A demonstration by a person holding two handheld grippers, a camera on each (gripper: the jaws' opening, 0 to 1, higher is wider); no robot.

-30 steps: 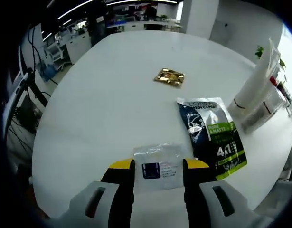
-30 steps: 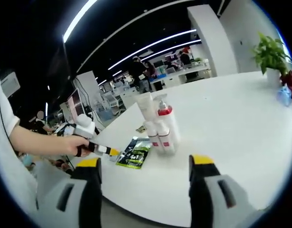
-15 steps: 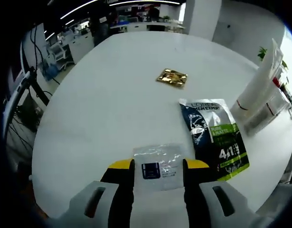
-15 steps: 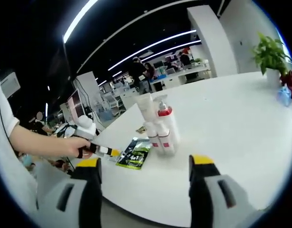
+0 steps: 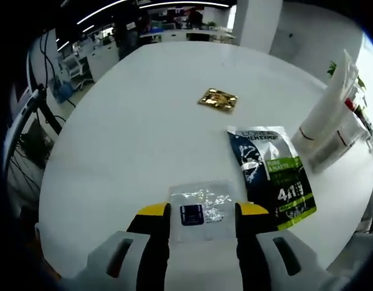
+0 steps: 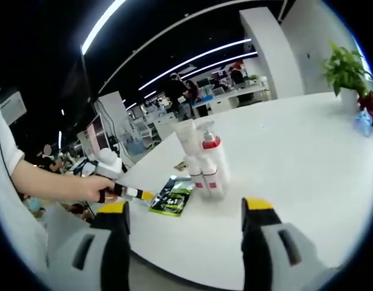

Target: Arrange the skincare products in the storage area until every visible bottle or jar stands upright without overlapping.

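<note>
In the left gripper view, the left gripper (image 5: pixel 201 213) hovers low over the white tabletop (image 5: pixel 144 109) with its yellow-tipped jaws apart, a clear sachet (image 5: pixel 201 203) lying flat between them. Just beside it lies a dark green and black pouch (image 5: pixel 273 173), and farther off a small gold packet (image 5: pixel 217 99). The white tube (image 5: pixel 325 103) stands upright near the tabletop's edge. In the right gripper view, the right gripper (image 6: pixel 183 212) is open and holds nothing, well apart from the upright cluster: white tube, red-capped pump bottle (image 6: pixel 214 159) and smaller bottles (image 6: pixel 198 176), touching one another. A hand (image 6: pixel 89 185) holds the left gripper there.
</note>
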